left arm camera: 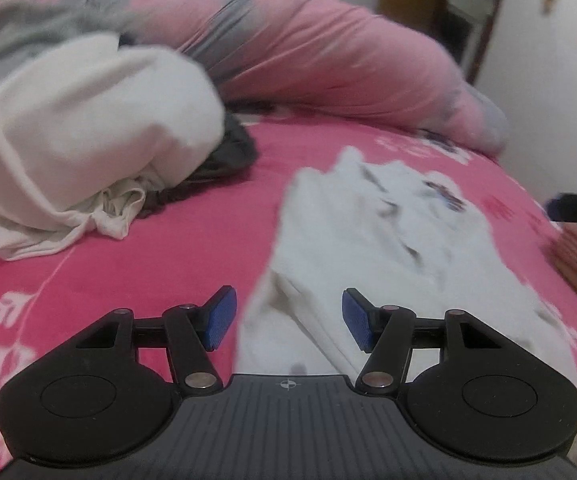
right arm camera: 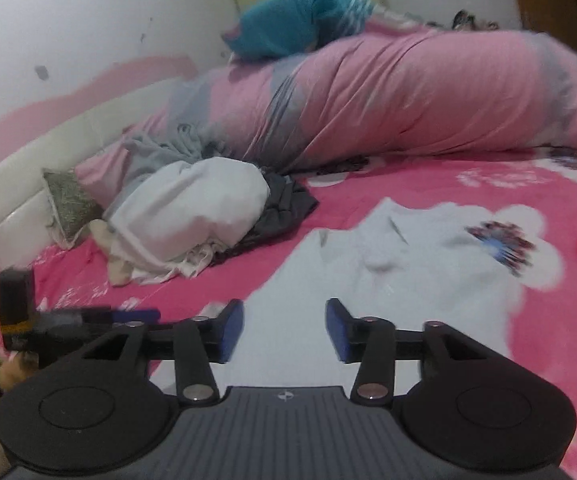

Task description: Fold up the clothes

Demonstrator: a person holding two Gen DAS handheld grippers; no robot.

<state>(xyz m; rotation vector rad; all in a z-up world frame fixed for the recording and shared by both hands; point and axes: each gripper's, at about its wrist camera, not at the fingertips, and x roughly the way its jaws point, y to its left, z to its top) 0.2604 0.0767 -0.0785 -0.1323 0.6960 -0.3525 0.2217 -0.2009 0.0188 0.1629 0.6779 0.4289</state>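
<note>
On the pink bedsheet [right arm camera: 408,184], a white shirt [right arm camera: 408,264] spread flat for folding; left gripper [left arm camera: 288,318] and right gripper [right arm camera: 284,330] both spread, empty, poised above its near edge.

Open pink bedsheet [right arm camera: 428,184] between a laundry heap and a spread white shirt.

A bare strip of sheet runs between the white shirt [right arm camera: 408,272] and the pile of clothes [right arm camera: 192,216], leaving room to pass. The rolled pink quilt [right arm camera: 408,92] blocks the far side, with a teal garment [right arm camera: 288,20] on top. A headboard [right arm camera: 16,200] and cushion [right arm camera: 68,200] close the left. The left gripper [right arm camera: 88,316] sits low at the left.
</note>
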